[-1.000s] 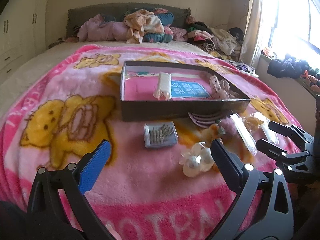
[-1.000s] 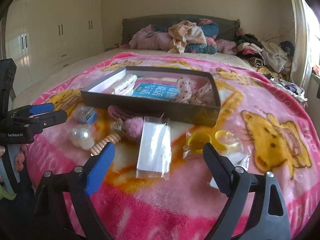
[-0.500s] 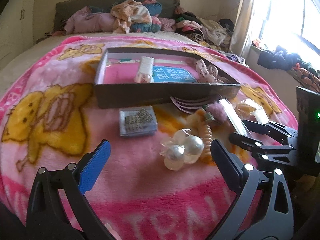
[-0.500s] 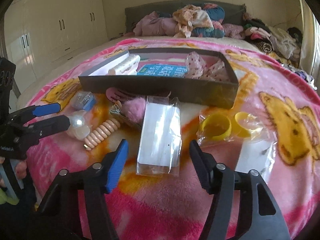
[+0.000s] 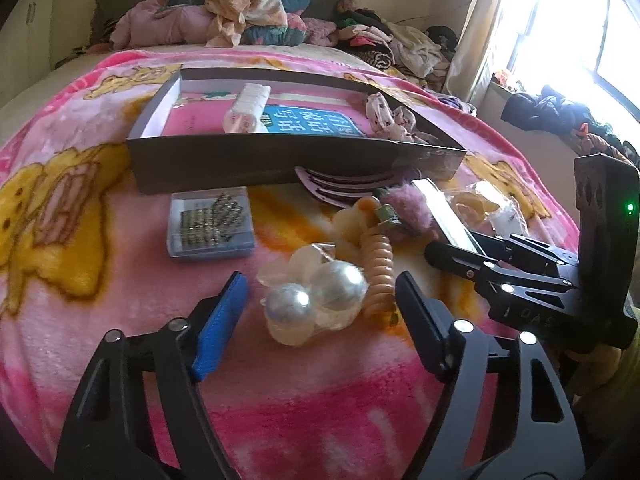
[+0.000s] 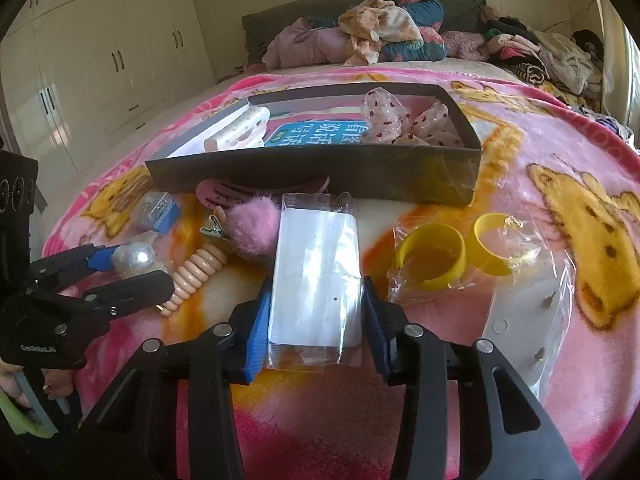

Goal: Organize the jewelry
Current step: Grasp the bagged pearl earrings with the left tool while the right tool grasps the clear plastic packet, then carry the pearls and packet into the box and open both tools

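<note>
A dark shallow box (image 5: pixel 280 160) (image 6: pixel 320 172) lies on the pink blanket with a white clip, a blue card and dotted bows inside. My left gripper (image 5: pixel 320 304) is open around a clear bag with two large pearl balls (image 5: pixel 316 300) (image 6: pixel 136 258). My right gripper (image 6: pixel 316 320) stands with both pads at the sides of a clear plastic packet holding a white card (image 6: pixel 316 276); I cannot tell whether they press it. A peach spiral hair tie (image 5: pixel 380 268) (image 6: pixel 196 272) lies between the two.
In front of the box lie a small clear case of beads (image 5: pixel 210 228), a pink comb (image 6: pixel 224 192), a pink fluffy clip (image 6: pixel 256 224), bagged yellow bangles (image 6: pixel 460 256) and a white earring card (image 6: pixel 520 320). Piled clothes (image 6: pixel 380 36) sit at the headboard, wardrobes (image 6: pixel 100 64) at left.
Both grippers moved forward and down. My left jaws now bracket the pearl balls. My right jaws narrowed from wide open to the sides of the clear packet.
</note>
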`<action>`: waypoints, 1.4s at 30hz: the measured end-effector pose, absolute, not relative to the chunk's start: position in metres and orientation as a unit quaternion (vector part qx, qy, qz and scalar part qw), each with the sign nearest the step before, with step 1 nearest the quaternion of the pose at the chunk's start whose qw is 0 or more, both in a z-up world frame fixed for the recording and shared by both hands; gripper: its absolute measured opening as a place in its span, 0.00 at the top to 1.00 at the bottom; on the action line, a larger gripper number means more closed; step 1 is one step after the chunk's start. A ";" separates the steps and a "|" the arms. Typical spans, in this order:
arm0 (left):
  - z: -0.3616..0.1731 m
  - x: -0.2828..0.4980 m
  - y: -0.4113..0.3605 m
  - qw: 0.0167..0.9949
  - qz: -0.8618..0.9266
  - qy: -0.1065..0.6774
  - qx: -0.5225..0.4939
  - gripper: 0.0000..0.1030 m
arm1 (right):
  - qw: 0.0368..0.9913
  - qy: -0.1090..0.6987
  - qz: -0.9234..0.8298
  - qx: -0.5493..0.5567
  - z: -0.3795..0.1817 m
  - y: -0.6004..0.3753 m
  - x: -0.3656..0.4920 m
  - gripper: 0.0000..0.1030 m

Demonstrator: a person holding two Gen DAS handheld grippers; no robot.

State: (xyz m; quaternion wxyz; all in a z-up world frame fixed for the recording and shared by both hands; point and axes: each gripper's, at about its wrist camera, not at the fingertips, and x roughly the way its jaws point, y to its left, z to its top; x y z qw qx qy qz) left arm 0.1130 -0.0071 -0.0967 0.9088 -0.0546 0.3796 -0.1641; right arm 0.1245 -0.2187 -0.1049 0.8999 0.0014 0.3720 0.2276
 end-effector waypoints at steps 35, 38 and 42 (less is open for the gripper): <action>-0.061 0.106 -0.023 0.922 -0.175 0.344 -0.038 0.62 | 0.920 0.331 0.204 0.056 -0.066 -0.255 0.096 0.63; -0.057 0.111 -0.026 0.923 -0.175 0.340 -0.039 0.62 | 0.922 0.327 0.200 0.056 -0.061 -0.256 0.096 0.63; -0.049 0.118 -0.028 0.926 -0.177 0.331 -0.039 0.62 | 0.924 0.324 0.194 0.055 -0.055 -0.258 0.098 0.63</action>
